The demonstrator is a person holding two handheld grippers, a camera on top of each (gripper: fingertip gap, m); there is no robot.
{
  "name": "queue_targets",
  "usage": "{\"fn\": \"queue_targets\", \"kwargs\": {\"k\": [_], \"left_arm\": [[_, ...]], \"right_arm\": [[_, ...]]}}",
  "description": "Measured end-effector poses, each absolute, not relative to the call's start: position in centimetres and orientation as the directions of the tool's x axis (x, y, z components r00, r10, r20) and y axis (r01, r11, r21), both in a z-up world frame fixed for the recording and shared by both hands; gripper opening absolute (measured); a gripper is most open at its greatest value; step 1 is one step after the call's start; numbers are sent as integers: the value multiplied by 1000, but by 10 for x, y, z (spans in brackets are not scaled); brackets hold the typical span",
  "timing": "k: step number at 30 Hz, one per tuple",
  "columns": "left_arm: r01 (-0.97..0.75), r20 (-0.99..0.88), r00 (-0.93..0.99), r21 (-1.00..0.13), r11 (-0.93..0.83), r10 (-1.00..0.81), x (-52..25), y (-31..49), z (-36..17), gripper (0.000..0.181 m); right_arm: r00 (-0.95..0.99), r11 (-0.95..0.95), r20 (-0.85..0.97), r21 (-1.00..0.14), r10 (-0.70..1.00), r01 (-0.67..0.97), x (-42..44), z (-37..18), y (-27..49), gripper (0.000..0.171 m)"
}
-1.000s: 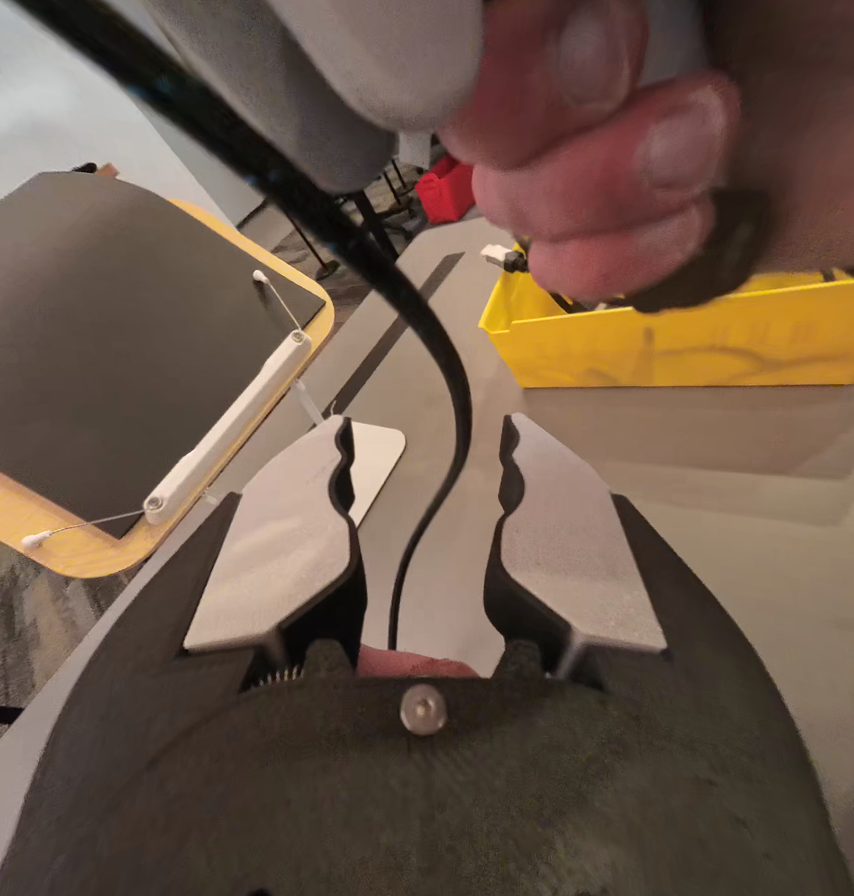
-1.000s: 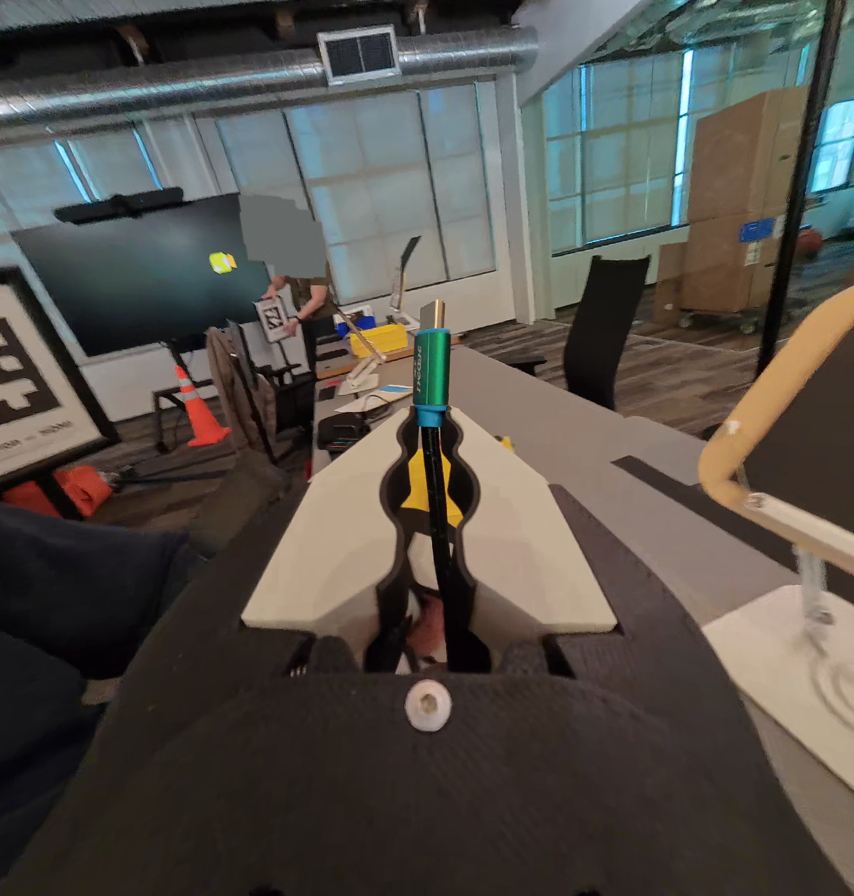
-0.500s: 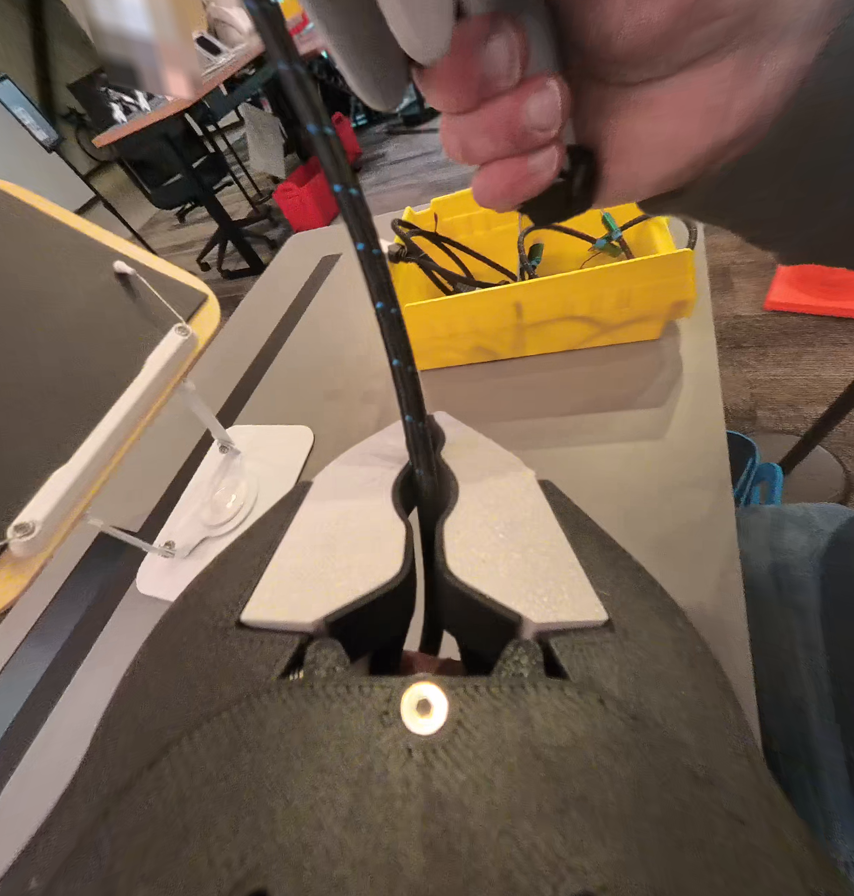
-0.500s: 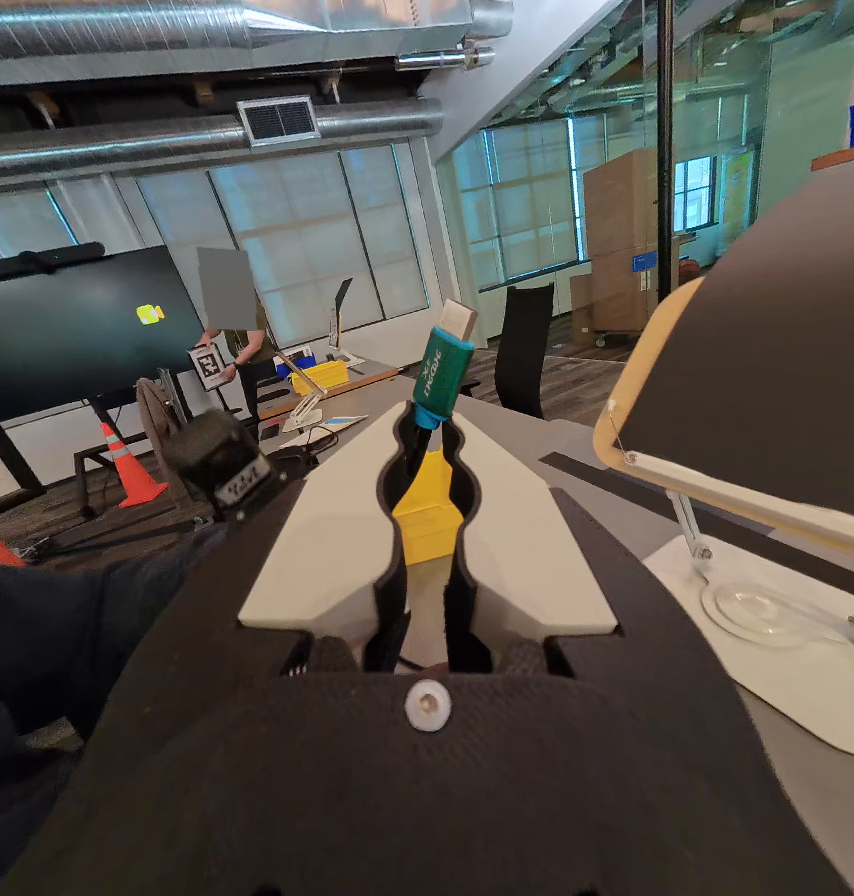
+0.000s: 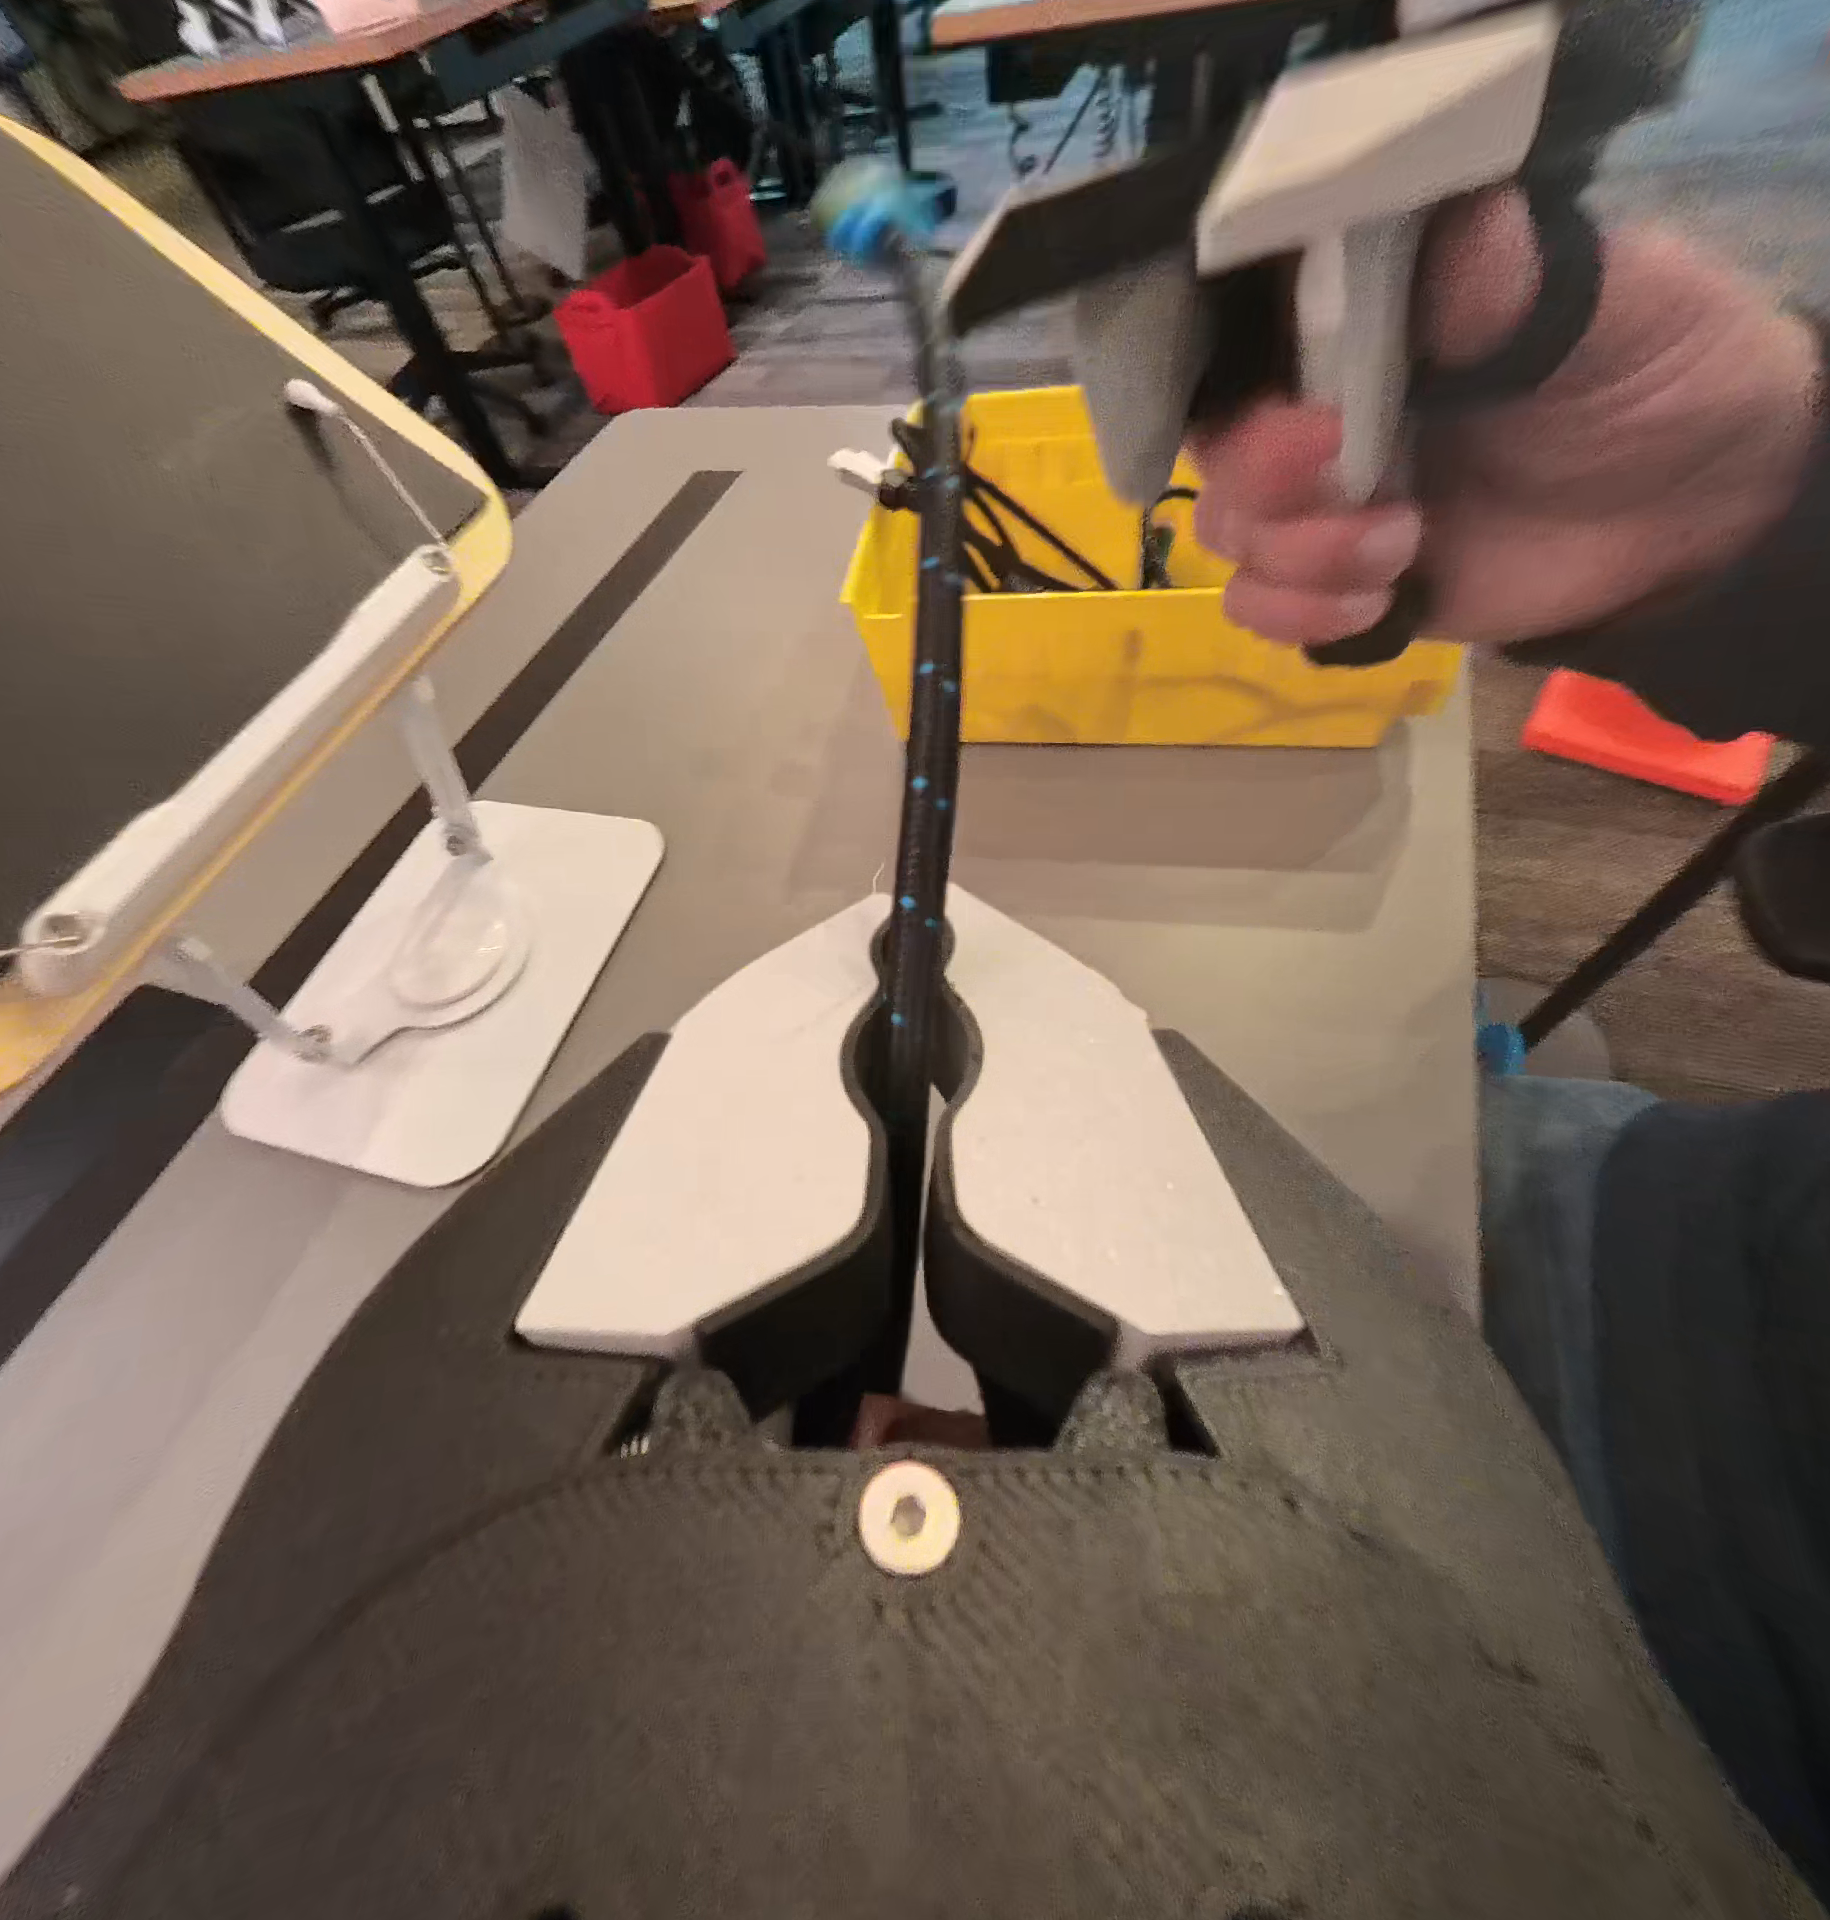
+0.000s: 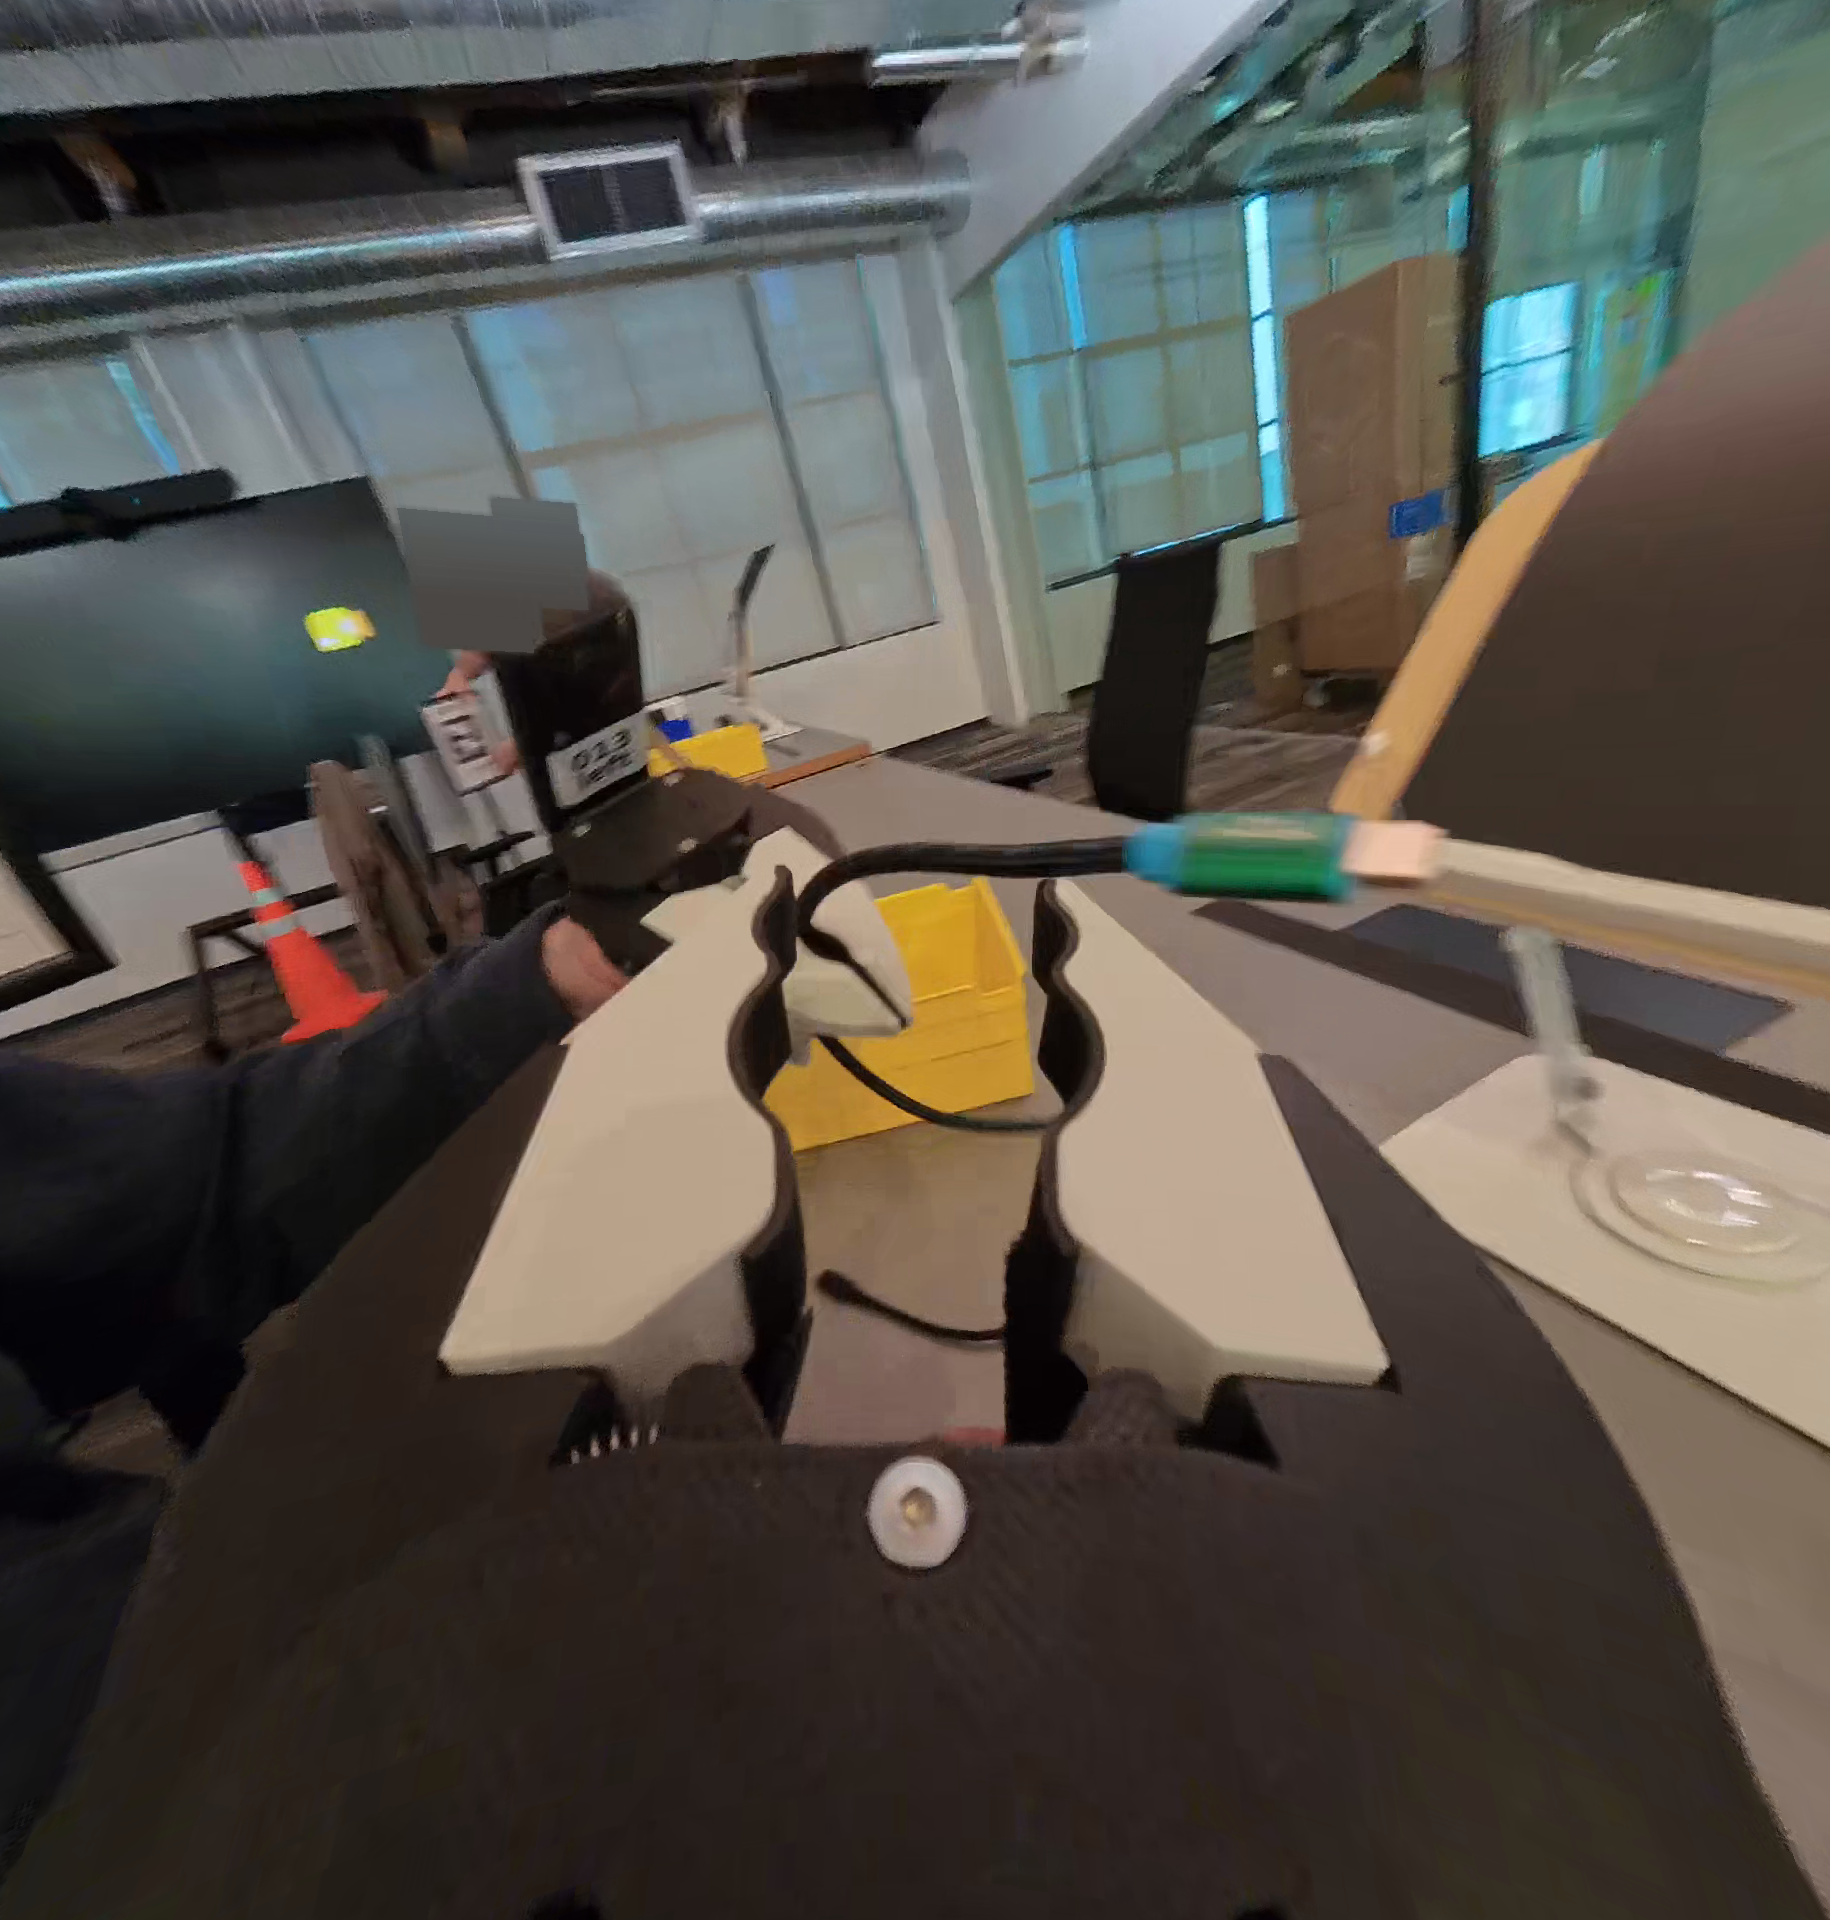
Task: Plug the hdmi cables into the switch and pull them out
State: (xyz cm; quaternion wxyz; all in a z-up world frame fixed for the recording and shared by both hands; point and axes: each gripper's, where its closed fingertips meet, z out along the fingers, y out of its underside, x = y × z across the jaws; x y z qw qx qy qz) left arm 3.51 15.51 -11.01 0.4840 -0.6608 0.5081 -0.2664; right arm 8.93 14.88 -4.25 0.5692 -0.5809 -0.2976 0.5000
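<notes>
My left gripper (image 5: 911, 925) is shut on a black braided HDMI cable (image 5: 926, 748) flecked with blue. The cable rises from the jaws to its blurred teal plug (image 5: 869, 213). A hand (image 5: 1513, 499) holds the right gripper up at the top right, beside the cable's upper end. In the right wrist view my right gripper (image 6: 916, 935) is open and empty. Beyond it the left gripper (image 6: 838, 971) grips the cable (image 6: 952, 862), which arcs right to the green and blue plug (image 6: 1243, 857) with its metal tip. No switch shows in either view.
A yellow bin (image 5: 1150, 675) with several black cables stands on the grey table (image 5: 1150, 935). A dark board with a yellow rim (image 5: 163, 520) leans on a white stand (image 5: 454, 987) at the left. A person, an orange cone (image 6: 308, 966) and a black chair (image 6: 1150, 675) are far off. The left gripper's tips are roughly 9 cm from the right gripper's.
The left gripper closed on the cable a second ago and still holds it. The right gripper has opened and let go of the cable, and the plug has swung over to the right.
</notes>
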Motion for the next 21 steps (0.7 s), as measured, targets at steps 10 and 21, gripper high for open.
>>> {"fn": "queue_targets", "kwargs": {"k": [10,21], "left_arm": [[-399,-6,173,-915,-64,-985,53,130,-128,0],[-533,-65,344,-835,-137,-937,15,150,-173,0]], "right_arm": [[2,-416,-431,-872,902,-258,20,-60,138,15],[72,-521,-528,-848,846,-97,-3,-104,148,4]]}}
